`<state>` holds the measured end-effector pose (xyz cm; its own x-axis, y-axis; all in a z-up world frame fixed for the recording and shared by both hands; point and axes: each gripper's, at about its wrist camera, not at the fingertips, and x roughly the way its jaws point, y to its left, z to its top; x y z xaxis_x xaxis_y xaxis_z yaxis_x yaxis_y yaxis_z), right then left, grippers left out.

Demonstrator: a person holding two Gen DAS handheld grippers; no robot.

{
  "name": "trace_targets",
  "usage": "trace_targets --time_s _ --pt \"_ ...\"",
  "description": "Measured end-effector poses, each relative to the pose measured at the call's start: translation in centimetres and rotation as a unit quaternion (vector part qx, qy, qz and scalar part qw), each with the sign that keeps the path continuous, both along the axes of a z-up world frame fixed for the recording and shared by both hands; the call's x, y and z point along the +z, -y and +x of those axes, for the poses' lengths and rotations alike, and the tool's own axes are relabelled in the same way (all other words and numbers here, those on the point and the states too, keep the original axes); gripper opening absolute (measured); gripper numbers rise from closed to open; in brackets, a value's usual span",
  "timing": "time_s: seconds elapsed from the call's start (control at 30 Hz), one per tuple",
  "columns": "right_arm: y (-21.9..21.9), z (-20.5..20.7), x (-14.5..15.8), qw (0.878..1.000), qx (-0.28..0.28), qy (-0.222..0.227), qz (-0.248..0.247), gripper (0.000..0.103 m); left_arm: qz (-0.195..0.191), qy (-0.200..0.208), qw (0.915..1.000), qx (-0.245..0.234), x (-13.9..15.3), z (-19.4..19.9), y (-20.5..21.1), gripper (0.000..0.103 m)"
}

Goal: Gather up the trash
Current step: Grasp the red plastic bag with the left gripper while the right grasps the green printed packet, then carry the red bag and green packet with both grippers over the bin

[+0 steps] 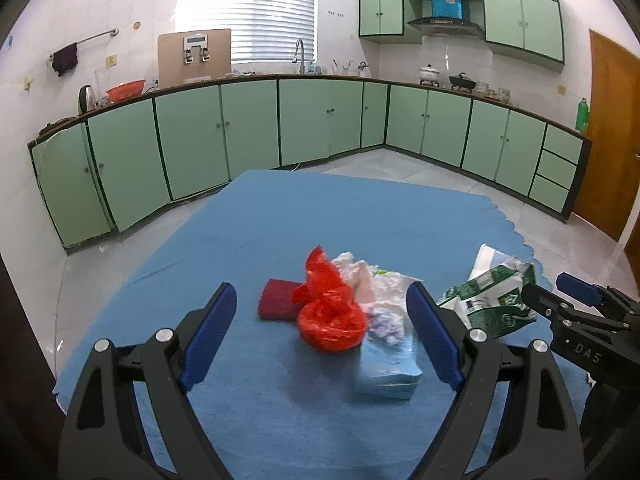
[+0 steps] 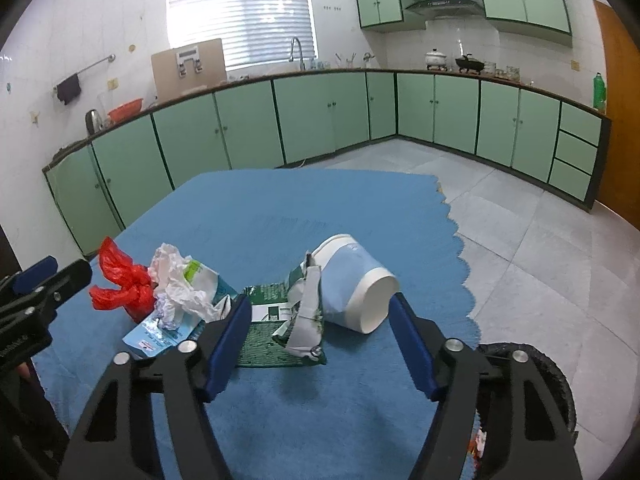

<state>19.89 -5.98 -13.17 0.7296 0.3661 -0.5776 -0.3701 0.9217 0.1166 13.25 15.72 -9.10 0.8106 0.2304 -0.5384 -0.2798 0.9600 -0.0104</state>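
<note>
red plastic bag (image 1: 330,312) between the parted left hand-held gripper (image 1: 320,332) fingers

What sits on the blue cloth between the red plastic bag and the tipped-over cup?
In the right wrist view, crumpled white paper and a torn green carton lie between the red bag and the cup.

Far ahead I see green cabinets (image 1: 248,128), a faucet (image 1: 299,53), a window (image 1: 246,16); door (image 1: 612,128) at right.
</note>
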Motion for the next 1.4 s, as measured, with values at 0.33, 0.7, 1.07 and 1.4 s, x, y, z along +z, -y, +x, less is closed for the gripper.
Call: trace_targets --time_s 0.33,0.7,1.07,1.4 --pt "-1.1 1.0 -1.7 0.999 0.023 -0.042 -0.001 0.032 -0.016 -0.029 0.9994 0.009 -1.8 1.5 -1.9 0.084" --pt "-0.7 0.9 -1.5 0.999 0.028 -0.037 0.008 0.028 -0.046 -0.057 0.9973 0.010 -3.7 3.9 -3.0 0.076" --pt "-0.4 -0.1 -0.4 0.999 0.038 -0.012 0.006 0.028 -0.073 -0.064 0.9953 -0.004 -4.6 3.6 -2.6 0.027" --pt "0.5 -1.3 1.8 0.999 0.041 0.015 0.025 0.028 -0.062 -0.008 0.9980 0.007 -0.4 0.1 -2.4 0.020"
